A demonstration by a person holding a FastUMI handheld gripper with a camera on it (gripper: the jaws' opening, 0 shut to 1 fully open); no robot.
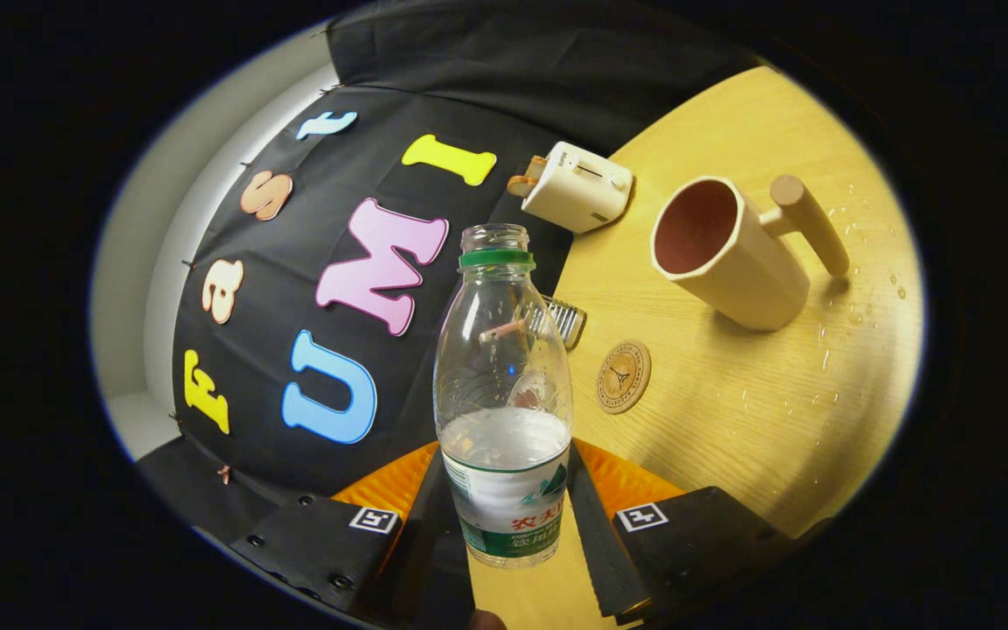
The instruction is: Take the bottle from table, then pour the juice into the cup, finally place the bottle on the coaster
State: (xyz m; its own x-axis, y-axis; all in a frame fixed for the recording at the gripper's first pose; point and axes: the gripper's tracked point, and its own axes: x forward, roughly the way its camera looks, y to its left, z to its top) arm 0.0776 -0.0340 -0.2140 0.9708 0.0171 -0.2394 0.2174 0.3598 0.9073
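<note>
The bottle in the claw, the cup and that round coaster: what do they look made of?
The bottle, gripped between the claw fingers, looks like clear thin plastic: you see through it to the liquid. The cup seems matte cream plastic or ceramic, with a possibly wooden peg handle. The coaster looks like wood or cork, tan with a printed design.

Bright, sharp picture; fisheye bends the edges.

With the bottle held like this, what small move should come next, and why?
Probably carry the bottle toward the cup until its mouth is over the rim. The hand-held gripper has both fingers pressed on the uncapped, partly filled bottle, and the cup stands beyond the coaster, its inside looking empty.
</note>
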